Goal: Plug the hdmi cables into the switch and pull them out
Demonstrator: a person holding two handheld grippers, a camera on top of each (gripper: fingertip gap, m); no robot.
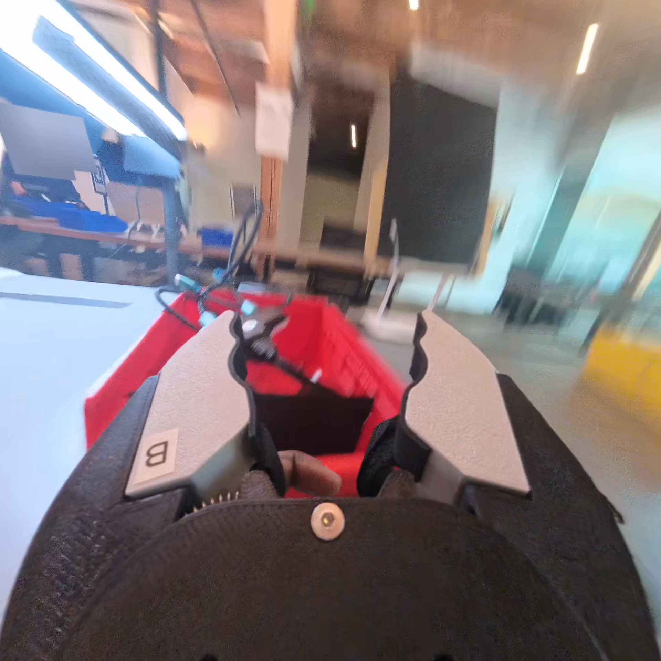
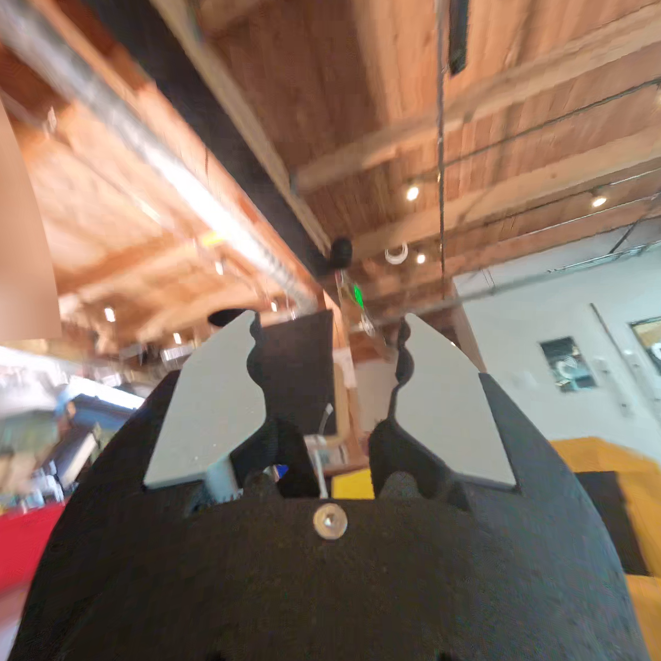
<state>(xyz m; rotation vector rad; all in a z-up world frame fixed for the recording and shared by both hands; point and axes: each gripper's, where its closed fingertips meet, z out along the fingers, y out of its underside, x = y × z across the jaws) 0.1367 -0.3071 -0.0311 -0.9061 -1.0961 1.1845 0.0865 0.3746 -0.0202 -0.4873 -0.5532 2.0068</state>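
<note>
In the blurred left wrist view, a red bin [image 1: 332, 343] stands on the white table [image 1: 53, 343] just ahead of my left gripper [image 1: 327, 318]. Black cables with light blue plug ends [image 1: 246, 307] stick up from the bin's far left corner, and a small grey box, maybe the switch [image 1: 250, 288], sits at the far rim. My left gripper is open and empty above the bin's near end. My right gripper [image 2: 331, 320] is open and empty, tilted up toward the wooden ceiling; no cable or switch shows in its view.
A fingertip [image 1: 309, 475] shows under the left gripper. Workbenches with blue bins [image 1: 86, 214] stand behind the table. Yellow floor patches [image 1: 626, 365] lie to the right. A red edge [image 2: 25, 536] shows at the lower left of the right wrist view.
</note>
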